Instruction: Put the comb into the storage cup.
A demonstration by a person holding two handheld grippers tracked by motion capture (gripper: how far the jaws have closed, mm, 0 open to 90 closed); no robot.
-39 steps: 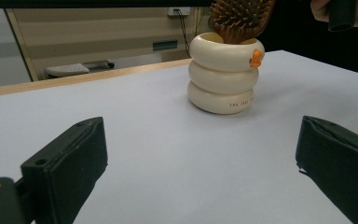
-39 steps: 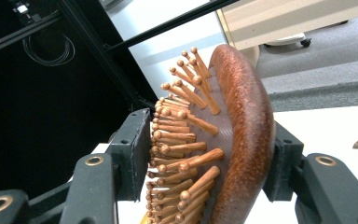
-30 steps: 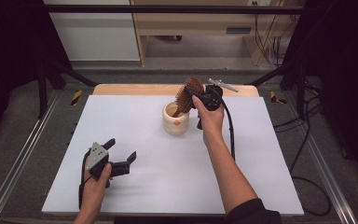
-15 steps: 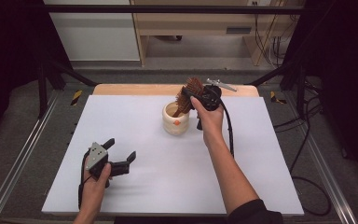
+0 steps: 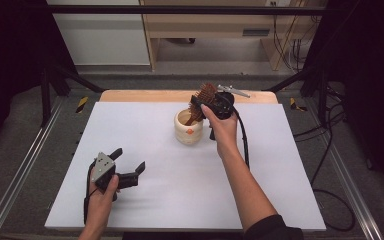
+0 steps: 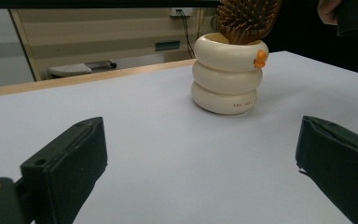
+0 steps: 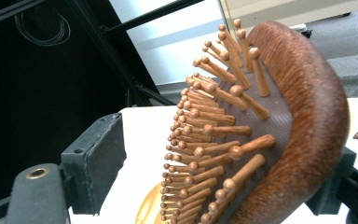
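Wooden hairbrush [image 5: 206, 97] stands handle-down in the cream ringed cup [image 5: 188, 128] — placing looks done. My right tool [image 5: 203, 106] has just been spreading its jaws around the brush head; pulling clear remains. My left tool [image 5: 128, 162] rests spread on the tabletop [image 5: 180, 190].

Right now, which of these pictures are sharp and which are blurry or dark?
High view: the white table is evenly lit, its surroundings nearly black. Left gripper view: the ringed cream cup looks fairly sharp, the near black jaws soft. Right gripper view: the wooden hairbrush is so close it looms large, the background bright and hazy.
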